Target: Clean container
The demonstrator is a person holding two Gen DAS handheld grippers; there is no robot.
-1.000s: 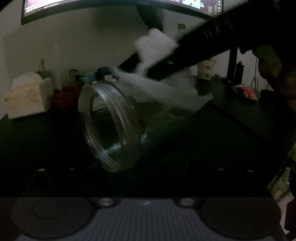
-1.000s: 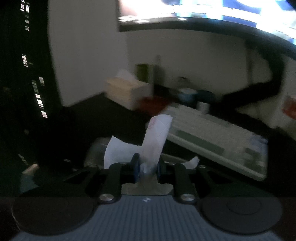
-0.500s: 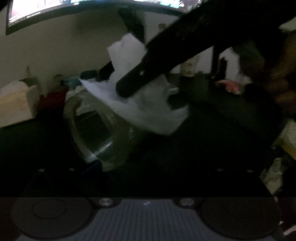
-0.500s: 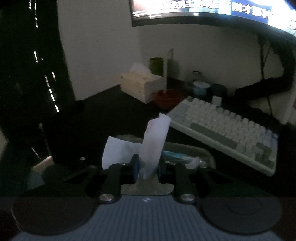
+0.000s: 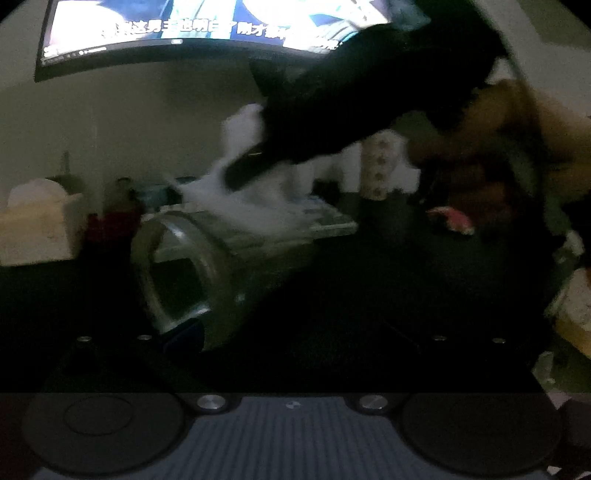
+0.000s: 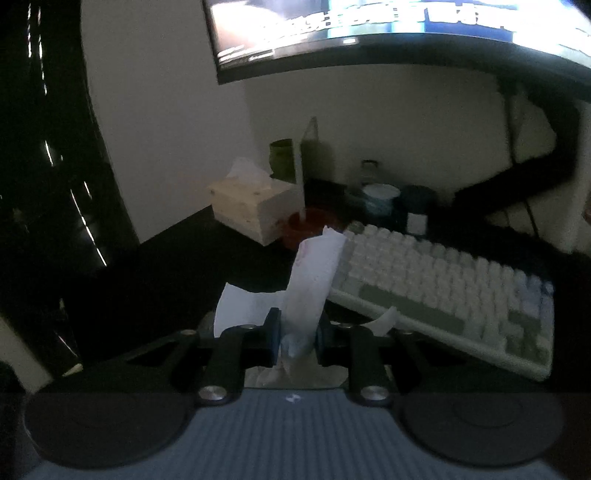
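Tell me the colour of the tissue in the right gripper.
White tissue, clearest in the right wrist view.

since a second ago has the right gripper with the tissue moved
Yes. In the left wrist view the right gripper and tissue rose off the jar.

both views ride low on hand-held grippers, each looking forward and somewhat downward over its own grey ribbed mount. the left wrist view sits close behind a glass jar [image 5: 184, 273] lying on its side, facing the back wall and the monitor [image 5: 207, 29] overhead; the right gripper [image 5: 258, 166] crosses its upper frame from the right. the right wrist view looks along its own fingers across the dark desk [image 6: 166, 266] toward the keyboard [image 6: 443, 280], from the other side and nearer to it. both share the monitor, the keyboard, the wooden tissue box [image 6: 247, 206] and the white tissue [image 6: 314, 280].
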